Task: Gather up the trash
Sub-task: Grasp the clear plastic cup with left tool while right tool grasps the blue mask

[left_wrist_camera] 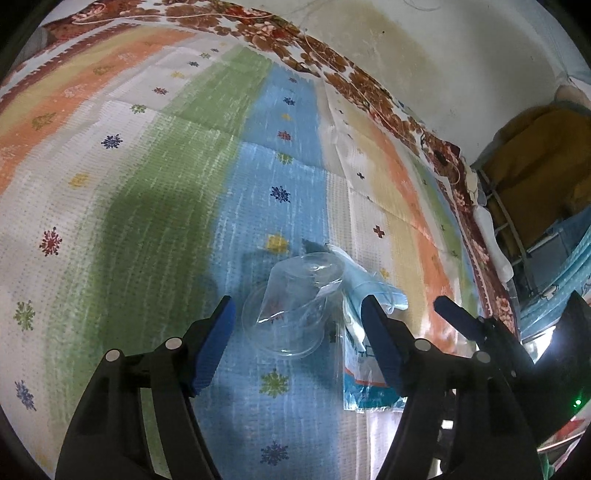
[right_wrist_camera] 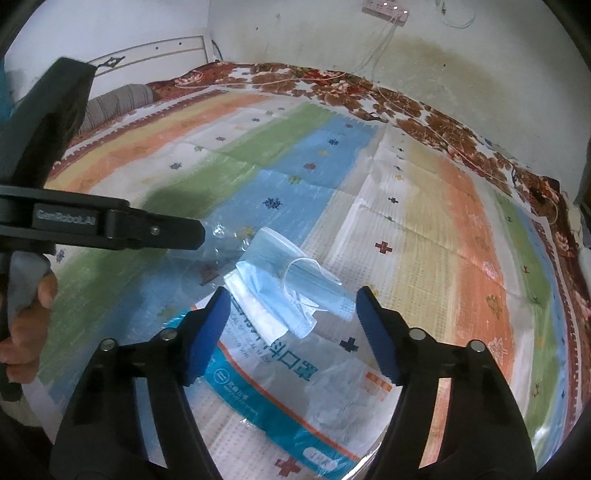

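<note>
A clear plastic cup (left_wrist_camera: 291, 306) lies on its side on the striped bed cover (left_wrist_camera: 147, 184). My left gripper (left_wrist_camera: 298, 301) is open, with a blue pad on each side of the cup and a small gap to each. Right of the cup lies a crumpled blue face mask (left_wrist_camera: 369, 288) on its printed plastic wrapper (left_wrist_camera: 362, 376). In the right wrist view the mask (right_wrist_camera: 288, 284) sits between the pads of my open right gripper (right_wrist_camera: 292, 295), above the wrapper (right_wrist_camera: 295, 387). The left gripper's black body (right_wrist_camera: 110, 229) reaches in over the cup (right_wrist_camera: 225, 240).
A hand (right_wrist_camera: 26, 321) holds the left gripper's handle. A stained white wall runs behind the bed, with a power strip (right_wrist_camera: 386, 9) and hanging cables. A striped pillow (right_wrist_camera: 118, 103) lies at the far left. A rack with yellow cloth (left_wrist_camera: 535, 166) stands past the bed's right edge.
</note>
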A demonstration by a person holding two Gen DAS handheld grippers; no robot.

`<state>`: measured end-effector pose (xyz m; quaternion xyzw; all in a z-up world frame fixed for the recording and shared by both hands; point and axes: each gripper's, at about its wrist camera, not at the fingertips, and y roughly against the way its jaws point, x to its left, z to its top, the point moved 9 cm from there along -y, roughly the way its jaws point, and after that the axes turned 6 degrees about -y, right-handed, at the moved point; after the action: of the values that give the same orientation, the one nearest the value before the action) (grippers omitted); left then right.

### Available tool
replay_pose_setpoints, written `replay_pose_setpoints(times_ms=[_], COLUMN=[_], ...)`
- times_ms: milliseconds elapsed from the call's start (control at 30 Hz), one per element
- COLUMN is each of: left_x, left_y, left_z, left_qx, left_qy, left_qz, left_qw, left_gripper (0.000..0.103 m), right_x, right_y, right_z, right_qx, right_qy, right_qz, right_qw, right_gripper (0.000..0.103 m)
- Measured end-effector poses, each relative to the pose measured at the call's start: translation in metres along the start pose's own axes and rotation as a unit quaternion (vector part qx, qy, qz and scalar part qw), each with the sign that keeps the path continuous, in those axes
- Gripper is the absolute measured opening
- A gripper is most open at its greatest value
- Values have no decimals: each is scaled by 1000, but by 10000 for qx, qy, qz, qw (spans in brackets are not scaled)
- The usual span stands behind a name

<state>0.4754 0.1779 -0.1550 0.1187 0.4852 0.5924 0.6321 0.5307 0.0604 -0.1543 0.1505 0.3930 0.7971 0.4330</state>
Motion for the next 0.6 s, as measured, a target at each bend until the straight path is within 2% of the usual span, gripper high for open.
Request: replay_pose_setpoints(times_ms=[267, 333, 467, 600], left_x=[12, 10, -1, -7], left_y=[-1, -5, -9, -15], left_z=[-2, -2, 1, 5], left_qx=[24, 26, -61, -130], left_qy=[30, 17, -151, -170], left_qz=[54, 5, -39, -129], left_qw=[10000, 10000, 9999, 9997], left_gripper=[69, 70, 70, 70], right_x=[-2, -2, -5, -10], right_y=[-15, -18, -23, -34], right_z=[-1, -2, 1, -2], right_qx=[37, 61, 59, 172], right_qy=[69, 72, 1, -26], right_qz=[-49, -30, -6, -13], right_qw=[10000, 10000, 10000, 9998], right_gripper=[56, 48, 41, 26])
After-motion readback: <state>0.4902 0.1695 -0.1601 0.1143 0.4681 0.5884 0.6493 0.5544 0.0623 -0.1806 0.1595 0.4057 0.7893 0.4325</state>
